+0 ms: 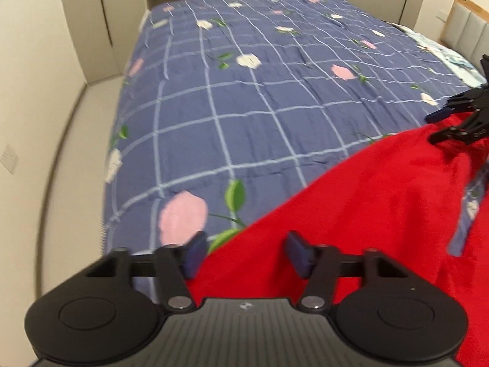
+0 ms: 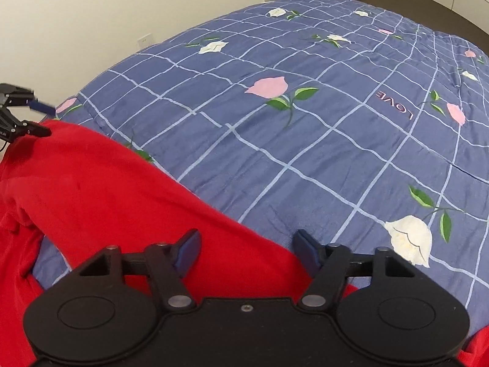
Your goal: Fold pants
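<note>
Red pants (image 1: 382,202) lie on a blue checked floral quilt (image 1: 244,91). My left gripper (image 1: 244,253) is open, its jaws wide apart over one edge of the red cloth, nothing between them. My right gripper (image 2: 247,250) is open too, just above another edge of the pants (image 2: 107,189). Each gripper shows in the other's view: the right one (image 1: 440,125) at the far right over the pants' far corner, the left one (image 2: 45,119) at the far left, both with fingers apart. A gap of quilt shows between two parts of the pants.
The quilt (image 2: 305,122) covers a wide bed. A beige wall (image 1: 30,91) and ledge run along the bed's left side. Cupboards (image 1: 122,0) stand behind. A padded headboard (image 1: 470,27) and a pale pillow (image 1: 452,58) are at the right.
</note>
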`<state>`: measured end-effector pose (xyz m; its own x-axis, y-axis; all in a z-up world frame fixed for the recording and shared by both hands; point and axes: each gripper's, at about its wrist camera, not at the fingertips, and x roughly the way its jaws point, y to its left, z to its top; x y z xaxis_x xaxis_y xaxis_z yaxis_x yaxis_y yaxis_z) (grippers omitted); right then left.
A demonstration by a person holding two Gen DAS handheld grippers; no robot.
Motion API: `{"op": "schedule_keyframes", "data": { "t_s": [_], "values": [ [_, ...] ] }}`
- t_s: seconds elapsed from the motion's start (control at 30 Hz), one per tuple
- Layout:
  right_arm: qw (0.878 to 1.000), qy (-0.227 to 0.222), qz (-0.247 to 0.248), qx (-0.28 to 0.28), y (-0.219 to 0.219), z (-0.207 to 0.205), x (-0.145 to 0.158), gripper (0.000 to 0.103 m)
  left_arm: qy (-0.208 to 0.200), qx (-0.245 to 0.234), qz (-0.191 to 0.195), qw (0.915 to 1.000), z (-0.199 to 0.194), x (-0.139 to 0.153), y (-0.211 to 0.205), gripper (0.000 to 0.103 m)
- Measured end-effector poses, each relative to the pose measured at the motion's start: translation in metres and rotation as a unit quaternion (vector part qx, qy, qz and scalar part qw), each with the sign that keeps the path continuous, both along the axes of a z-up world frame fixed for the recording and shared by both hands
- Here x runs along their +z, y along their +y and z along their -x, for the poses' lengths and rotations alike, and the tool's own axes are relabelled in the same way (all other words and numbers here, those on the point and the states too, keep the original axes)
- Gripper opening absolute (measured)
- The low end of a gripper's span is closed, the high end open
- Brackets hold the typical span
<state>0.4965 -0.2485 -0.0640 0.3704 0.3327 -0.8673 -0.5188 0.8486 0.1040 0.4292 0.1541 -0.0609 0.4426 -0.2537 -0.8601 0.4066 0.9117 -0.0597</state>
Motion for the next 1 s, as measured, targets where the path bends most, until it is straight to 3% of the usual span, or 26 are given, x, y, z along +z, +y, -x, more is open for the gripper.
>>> {"op": "schedule_keyframes", "data": {
  "t_s": [0.03, 0.07, 0.13, 0.17, 0.23, 0.5, 0.73, 1.0],
  "values": [
    [1.000, 0.002, -0.001, -0.001, 0.000, 0.001, 0.000, 0.050, 0.005, 0.000, 0.001, 1.0000, 0.000, 0.000, -0.001, 0.050],
    [1.000, 0.003, -0.002, -0.002, 0.000, 0.002, 0.000, 0.046, 0.009, 0.002, 0.001, 1.0000, 0.000, 0.000, -0.003, 0.038],
    [1.000, 0.008, -0.007, -0.004, 0.000, 0.004, 0.001, 0.017, 0.026, 0.012, 0.002, 0.9996, -0.001, -0.001, -0.006, 0.017],
    [1.000, 0.010, -0.006, -0.006, 0.000, 0.004, 0.000, 0.009, 0.027, 0.019, 0.002, 0.9995, 0.000, -0.001, -0.008, 0.008],
    [1.000, 0.001, 0.004, -0.010, 0.003, 0.009, 0.003, 0.001, 0.022, 0.021, -0.003, 0.9995, 0.004, 0.004, -0.014, 0.003],
    [0.996, -0.085, 0.001, -0.018, 0.002, 0.054, 0.058, 0.000, -0.073, 0.031, -0.011, 0.9968, 0.057, 0.060, -0.025, 0.002],
    [0.987, -0.160, 0.000, -0.013, -0.005, 0.133, 0.107, 0.000, -0.133, 0.038, -0.006, 0.9904, 0.130, 0.101, -0.033, 0.002],
    [0.982, -0.186, -0.001, -0.023, -0.018, 0.237, 0.111, 0.000, -0.170, 0.035, 0.017, 0.9847, 0.227, 0.107, -0.043, 0.002]
  ]
}}
